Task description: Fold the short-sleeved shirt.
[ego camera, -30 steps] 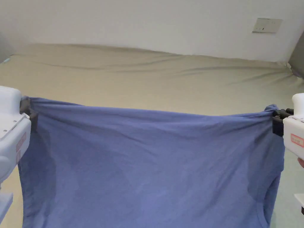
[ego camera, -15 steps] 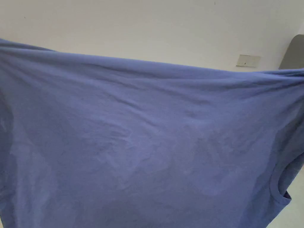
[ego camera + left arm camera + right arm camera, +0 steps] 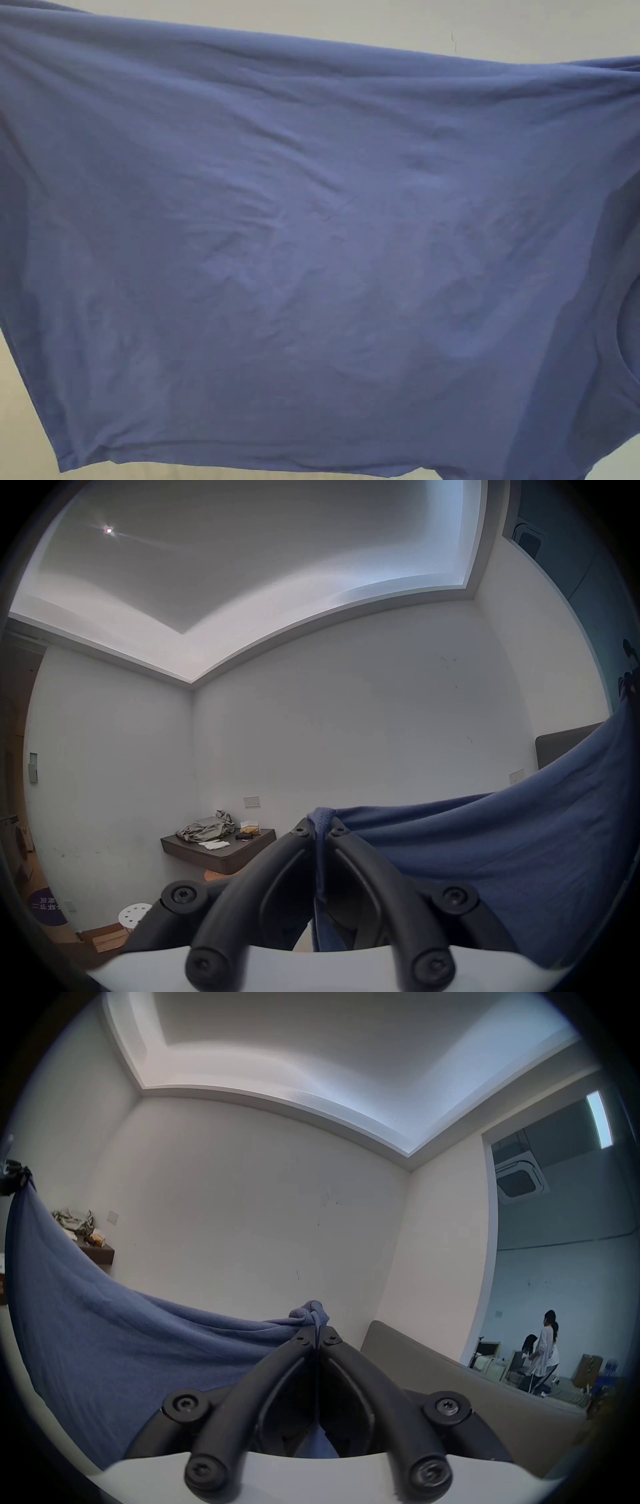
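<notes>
The blue short-sleeved shirt [image 3: 312,250] hangs spread wide in the air in front of the head view, its hem along the bottom and a sleeve opening at the right edge. My left gripper [image 3: 320,826] is shut on one bunched corner of the shirt [image 3: 485,854], which stretches off to the right. In the right gripper view my right gripper [image 3: 317,1333] is shut on the other corner, and the shirt [image 3: 104,1331] runs left to the far left gripper [image 3: 14,1179]. Both grippers are held high, near wall height.
A dark wall shelf [image 3: 221,854] with crumpled cloth and small items hangs on the white wall. A white stool [image 3: 133,918] stands below it. A grey headboard [image 3: 433,1380] lies behind the right gripper. Two people [image 3: 543,1352] stand in a far room at right.
The shirt has been lifted from low over the bed to high in the air, hiding bed and wall in the head view. Both grippers have left that view, still holding the corners.
</notes>
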Demonstrator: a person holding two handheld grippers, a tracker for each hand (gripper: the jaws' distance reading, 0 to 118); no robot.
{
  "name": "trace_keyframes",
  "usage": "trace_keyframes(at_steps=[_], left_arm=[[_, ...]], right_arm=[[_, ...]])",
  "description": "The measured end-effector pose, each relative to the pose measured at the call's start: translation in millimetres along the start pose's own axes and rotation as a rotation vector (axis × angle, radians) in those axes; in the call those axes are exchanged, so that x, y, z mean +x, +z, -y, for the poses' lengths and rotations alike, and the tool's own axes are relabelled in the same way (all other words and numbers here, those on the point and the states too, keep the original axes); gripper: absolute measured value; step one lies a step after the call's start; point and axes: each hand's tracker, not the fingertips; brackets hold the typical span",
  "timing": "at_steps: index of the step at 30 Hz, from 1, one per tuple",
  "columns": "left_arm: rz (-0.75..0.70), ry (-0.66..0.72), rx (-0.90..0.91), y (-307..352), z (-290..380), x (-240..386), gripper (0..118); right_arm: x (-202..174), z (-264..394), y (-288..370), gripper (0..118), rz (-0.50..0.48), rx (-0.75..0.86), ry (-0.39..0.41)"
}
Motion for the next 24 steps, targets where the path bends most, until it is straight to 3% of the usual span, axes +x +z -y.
trace_keyframes(at_steps=[8,13,17,24], left_arm=[[0.015,-0.001,-0.054,-85.5,-14.3,17.6,0],[0.014,0.0,-0.079,-135.8,-19.6,31.1,0],[0.022,0.01,-0.077,-165.2,-25.5,44.6,0],[0.025,0.003,-0.108,-228.6,-16.4,69.5,0]], right_arm=[[-10.2,-5.1,-99.1,2,0.008,-0.016,-0.012],[-18.6,-12.8,-154.7,2,0.021,-0.01,0.047],[-19.9,-20.2,-204.3,2,0.052,0.004,0.017],[-38.2,-13.5,-254.0,2,0.075,0.002,0.037]])
